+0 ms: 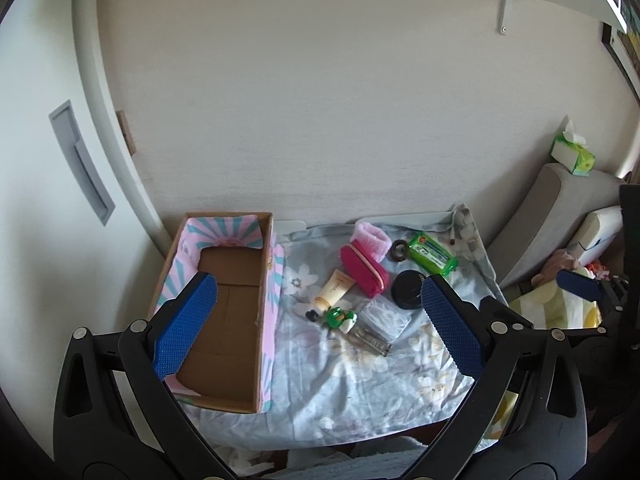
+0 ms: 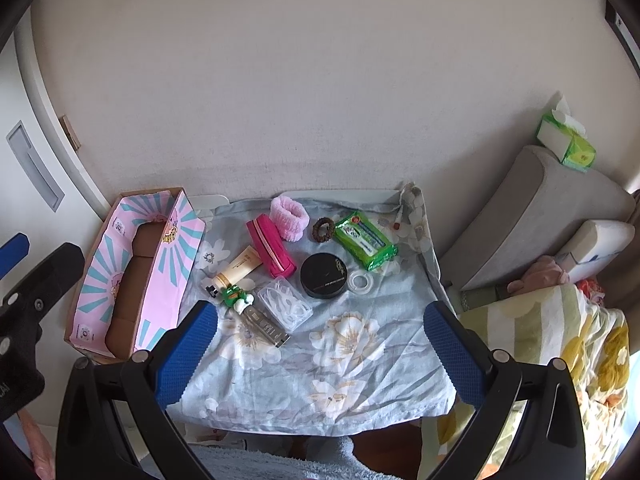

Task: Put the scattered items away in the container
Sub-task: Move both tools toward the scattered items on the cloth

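Left wrist view, compact (image 1: 407, 290) partly hidden behind fingers (image 1: 452, 328)

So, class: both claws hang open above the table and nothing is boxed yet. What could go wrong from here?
1. The frog toy, cream tube and clear floss case lie crowded together, so an open right claw may nudge a neighbour.
2. The floral cloth is wrinkled and could drag with a grasp.
3. The small clear ring lies flat, making it hard to pinch.
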A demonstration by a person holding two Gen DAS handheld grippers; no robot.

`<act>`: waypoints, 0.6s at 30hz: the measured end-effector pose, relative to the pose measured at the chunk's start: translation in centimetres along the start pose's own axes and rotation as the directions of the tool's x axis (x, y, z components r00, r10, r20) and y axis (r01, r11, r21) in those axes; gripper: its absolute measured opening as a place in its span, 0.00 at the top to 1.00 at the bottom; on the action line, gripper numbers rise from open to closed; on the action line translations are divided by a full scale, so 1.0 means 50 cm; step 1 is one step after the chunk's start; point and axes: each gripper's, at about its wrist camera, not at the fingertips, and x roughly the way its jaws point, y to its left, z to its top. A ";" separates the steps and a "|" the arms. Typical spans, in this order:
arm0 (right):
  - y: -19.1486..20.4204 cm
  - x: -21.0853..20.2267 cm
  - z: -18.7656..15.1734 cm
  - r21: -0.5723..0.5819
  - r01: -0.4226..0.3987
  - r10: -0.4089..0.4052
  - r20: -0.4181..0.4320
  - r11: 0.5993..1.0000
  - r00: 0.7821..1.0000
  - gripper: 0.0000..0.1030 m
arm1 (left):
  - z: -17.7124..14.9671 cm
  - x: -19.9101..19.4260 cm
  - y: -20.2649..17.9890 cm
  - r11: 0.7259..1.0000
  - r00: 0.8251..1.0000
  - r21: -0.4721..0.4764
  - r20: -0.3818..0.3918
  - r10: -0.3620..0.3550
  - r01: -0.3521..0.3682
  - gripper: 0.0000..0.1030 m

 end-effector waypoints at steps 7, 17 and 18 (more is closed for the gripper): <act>0.004 -0.005 0.008 -0.048 0.008 -0.007 0.036 0.999 0.999 0.00 | 0.006 0.005 0.018 0.998 0.998 -0.022 -0.005 0.065 -0.065 0.01; 0.013 0.008 -0.005 -0.075 -0.077 0.078 0.008 0.994 0.997 0.00 | 0.006 0.002 0.031 0.997 0.998 -0.038 0.016 0.067 -0.066 0.01; 0.015 0.011 -0.008 -0.083 -0.077 0.076 -0.003 0.994 0.997 0.00 | 0.005 -0.002 0.030 0.997 0.998 -0.035 0.029 0.063 -0.062 0.01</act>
